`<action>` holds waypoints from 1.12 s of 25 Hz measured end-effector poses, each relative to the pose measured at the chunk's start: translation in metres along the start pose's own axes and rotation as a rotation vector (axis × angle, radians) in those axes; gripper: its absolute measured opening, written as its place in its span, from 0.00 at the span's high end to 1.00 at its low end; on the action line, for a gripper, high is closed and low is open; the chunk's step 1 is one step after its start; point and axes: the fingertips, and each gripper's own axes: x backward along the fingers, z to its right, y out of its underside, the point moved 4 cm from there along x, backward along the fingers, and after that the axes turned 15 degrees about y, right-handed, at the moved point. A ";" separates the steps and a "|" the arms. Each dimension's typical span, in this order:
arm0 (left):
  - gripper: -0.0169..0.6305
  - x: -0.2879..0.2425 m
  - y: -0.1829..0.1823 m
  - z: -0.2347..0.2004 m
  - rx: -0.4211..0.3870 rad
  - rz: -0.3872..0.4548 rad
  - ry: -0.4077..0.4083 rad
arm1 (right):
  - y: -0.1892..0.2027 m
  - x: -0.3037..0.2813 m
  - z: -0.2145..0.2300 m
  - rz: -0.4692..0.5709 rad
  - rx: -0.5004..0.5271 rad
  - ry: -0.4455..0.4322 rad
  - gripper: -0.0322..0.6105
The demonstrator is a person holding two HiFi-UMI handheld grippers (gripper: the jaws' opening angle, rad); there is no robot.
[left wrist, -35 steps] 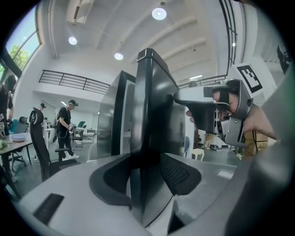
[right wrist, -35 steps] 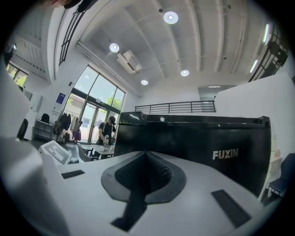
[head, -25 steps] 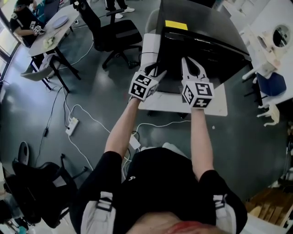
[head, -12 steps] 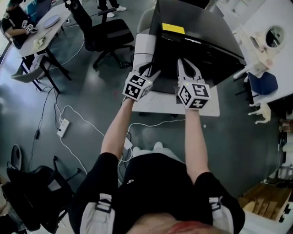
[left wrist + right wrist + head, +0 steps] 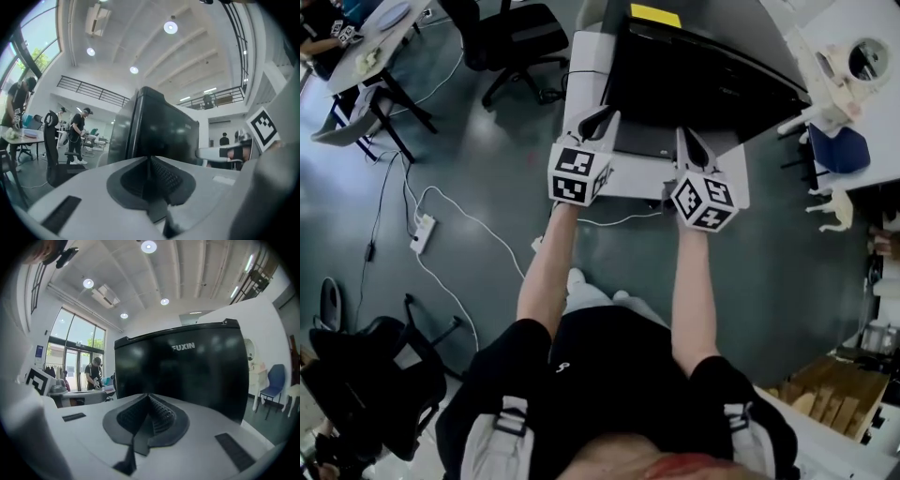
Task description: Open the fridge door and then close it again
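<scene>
Left gripper [image 5: 602,118] jaws have just closed and now meet on nothing. Right gripper [image 5: 688,139] jaws also together, empty. Both are pulled back from a second ago. Black fridge [image 5: 703,70] stands just ahead of them, door closed.

— What sort of place is this?
— An open lab or office hall. There's an office chair [image 5: 514,36] at eleven o'clock, a desk [image 5: 367,62] at ten and a power strip [image 5: 422,233] at nine on the grey floor [image 5: 487,159].
— And overhead?
— Round ceiling lights [image 5: 170,26] and a mezzanine railing [image 5: 93,93].
</scene>
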 end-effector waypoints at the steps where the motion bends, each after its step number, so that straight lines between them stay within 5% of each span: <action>1: 0.96 0.008 -0.002 0.006 0.013 0.020 -0.021 | 0.005 0.007 0.003 -0.002 -0.007 0.006 0.96; 7: 0.97 0.054 0.021 0.044 0.089 0.004 -0.139 | 0.011 0.055 0.001 0.051 0.113 -0.047 0.96; 12: 0.98 0.091 0.013 0.109 0.064 0.051 -0.252 | 0.006 0.121 0.027 0.106 0.033 -0.069 0.96; 23: 0.98 0.117 0.042 0.298 0.002 0.029 -0.200 | 0.046 0.275 0.098 0.069 0.023 -0.087 0.96; 28: 0.98 0.120 0.048 0.348 -0.007 0.018 -0.184 | 0.051 0.317 0.117 0.054 0.036 -0.086 0.96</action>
